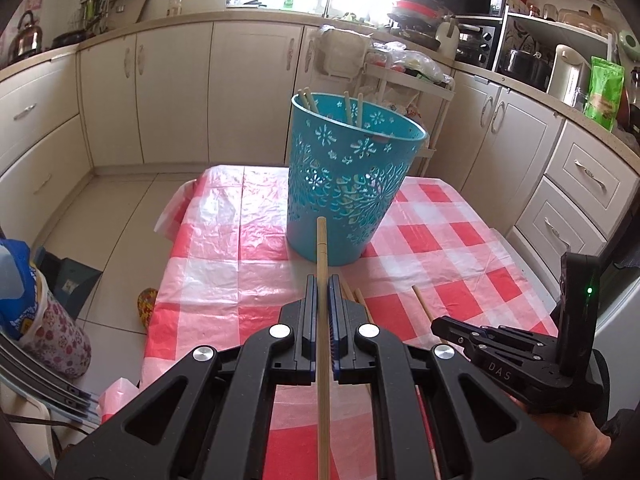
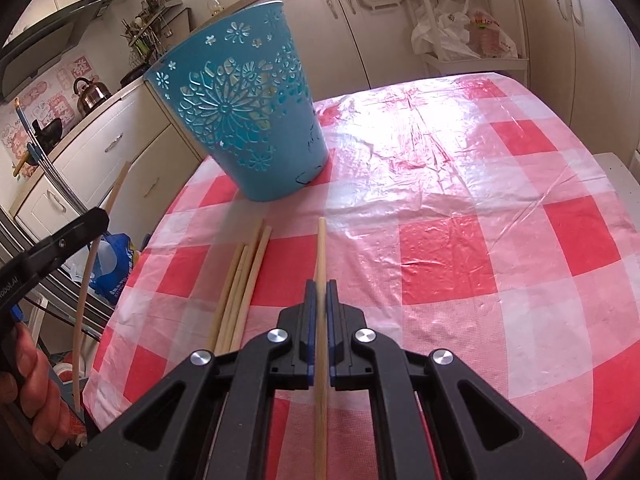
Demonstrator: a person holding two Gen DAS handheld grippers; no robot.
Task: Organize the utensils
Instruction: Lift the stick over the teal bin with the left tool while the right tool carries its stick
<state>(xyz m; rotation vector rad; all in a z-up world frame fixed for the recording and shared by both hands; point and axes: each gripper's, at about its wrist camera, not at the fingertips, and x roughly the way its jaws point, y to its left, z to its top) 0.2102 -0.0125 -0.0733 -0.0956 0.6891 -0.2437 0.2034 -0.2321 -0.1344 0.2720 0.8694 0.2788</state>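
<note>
A teal cut-out basket [image 1: 352, 184] stands upright on the red-checked tablecloth [image 1: 224, 264] with several wooden chopsticks [image 1: 348, 110] leaning inside it. My left gripper [image 1: 323, 280] is shut on one chopstick [image 1: 322, 248], which points at the basket's base. My right gripper [image 2: 319, 284] is shut on another chopstick [image 2: 321, 248] above the cloth, right of the basket [image 2: 248, 120]. Several loose chopsticks [image 2: 240, 288] lie on the cloth just left of it. The left gripper [image 2: 80, 228] with its chopstick [image 2: 90, 264] shows at that view's left edge; the right gripper [image 1: 440, 326] shows low right in the left wrist view.
The table's left edge [image 2: 120, 300] drops to a tiled floor with a blue bag [image 2: 116, 256]. Cream cabinets [image 1: 172, 88] line the walls behind. A white trolley [image 2: 472, 20] with plastic bags stands past the table's far side. A hand [image 2: 36, 392] holds the left gripper.
</note>
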